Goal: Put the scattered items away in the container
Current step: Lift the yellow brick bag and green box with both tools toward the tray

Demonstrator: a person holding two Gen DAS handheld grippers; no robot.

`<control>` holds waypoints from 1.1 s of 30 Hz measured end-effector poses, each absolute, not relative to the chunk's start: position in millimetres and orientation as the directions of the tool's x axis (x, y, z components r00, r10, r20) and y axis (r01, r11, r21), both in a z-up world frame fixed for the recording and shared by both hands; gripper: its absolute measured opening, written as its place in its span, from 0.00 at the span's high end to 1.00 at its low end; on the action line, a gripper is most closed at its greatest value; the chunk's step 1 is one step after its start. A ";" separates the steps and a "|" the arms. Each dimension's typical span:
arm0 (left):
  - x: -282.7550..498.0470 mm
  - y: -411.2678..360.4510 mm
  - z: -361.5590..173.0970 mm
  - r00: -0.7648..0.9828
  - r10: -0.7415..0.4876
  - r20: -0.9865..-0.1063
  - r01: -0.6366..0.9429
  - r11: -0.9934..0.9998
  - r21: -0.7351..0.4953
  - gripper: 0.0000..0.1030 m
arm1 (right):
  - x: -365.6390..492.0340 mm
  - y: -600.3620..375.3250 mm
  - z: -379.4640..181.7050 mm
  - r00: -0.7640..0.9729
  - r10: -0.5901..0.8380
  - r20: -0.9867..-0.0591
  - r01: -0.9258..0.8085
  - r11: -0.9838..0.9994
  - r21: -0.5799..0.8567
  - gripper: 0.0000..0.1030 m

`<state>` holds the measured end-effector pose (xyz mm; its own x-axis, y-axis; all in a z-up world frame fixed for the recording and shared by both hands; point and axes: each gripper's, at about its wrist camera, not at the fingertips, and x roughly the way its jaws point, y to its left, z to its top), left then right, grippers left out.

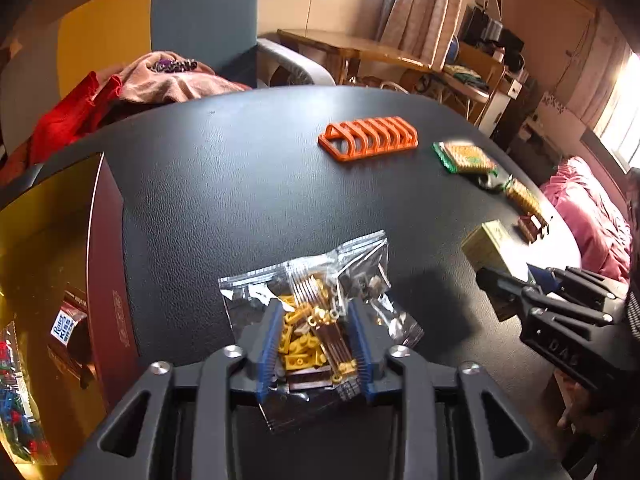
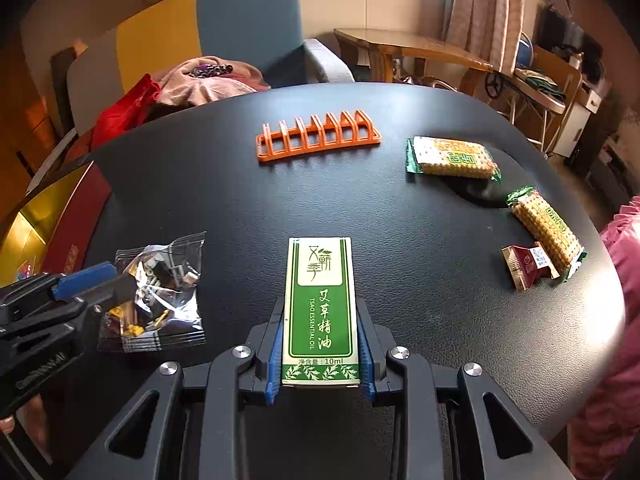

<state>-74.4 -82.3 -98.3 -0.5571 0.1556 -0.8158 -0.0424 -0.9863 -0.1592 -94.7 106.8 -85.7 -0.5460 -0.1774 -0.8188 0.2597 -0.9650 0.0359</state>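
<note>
At the far left sits the red cardboard box with a gold lining [image 1: 108,248], a candy wrapper [image 1: 66,328] inside. Beside it the left gripper [image 1: 316,336] is clamped on a clear plastic bag of yellow and brown small parts [image 1: 316,300] over the black table [image 1: 240,184]. Farther right, the right gripper [image 2: 320,360] is closed on a green and white essential oil carton [image 2: 320,308]. Beyond lie an orange plastic rack [image 2: 316,136], two green cracker packets [image 2: 452,158], and a red candy [image 2: 524,266] near the right edge.
</note>
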 end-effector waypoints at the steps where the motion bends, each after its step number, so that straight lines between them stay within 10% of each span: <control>1: -74.4 -83.8 -99.1 -0.552 0.154 -0.820 -0.030 -0.986 -0.165 0.51 | -94.2 106.5 -85.2 -0.547 -0.180 -0.818 0.261 -0.965 0.037 0.70; 11: -83.8 -64.2 -111.8 -0.509 0.095 -0.855 -0.032 -0.995 -0.091 0.38 | -93.7 106.4 -83.1 -0.544 -0.196 -0.816 0.269 -0.962 0.052 0.70; 16: -82.4 -56.0 -103.8 -0.540 0.090 -0.837 -0.062 -0.996 -0.067 0.79 | -93.3 103.5 -85.9 -0.533 -0.195 -0.823 0.285 -0.957 0.042 0.70; 22: -78.7 -61.4 -93.3 -0.550 0.142 -0.823 -0.087 -0.990 -0.112 1.00 | -86.8 98.4 -90.0 -0.517 -0.217 -0.828 0.302 -0.951 0.061 0.70; 31: -65.9 -65.5 -72.4 -0.577 0.161 -0.801 -0.103 -0.987 -0.124 0.99 | -72.4 86.7 -87.7 -0.507 -0.250 -0.825 0.334 -0.939 0.079 0.70; 33: -62.8 -64.6 -73.1 -0.573 0.168 -0.802 -0.108 -0.986 -0.129 0.70 | -69.8 87.3 -86.3 -0.510 -0.250 -0.823 0.335 -0.939 0.078 0.70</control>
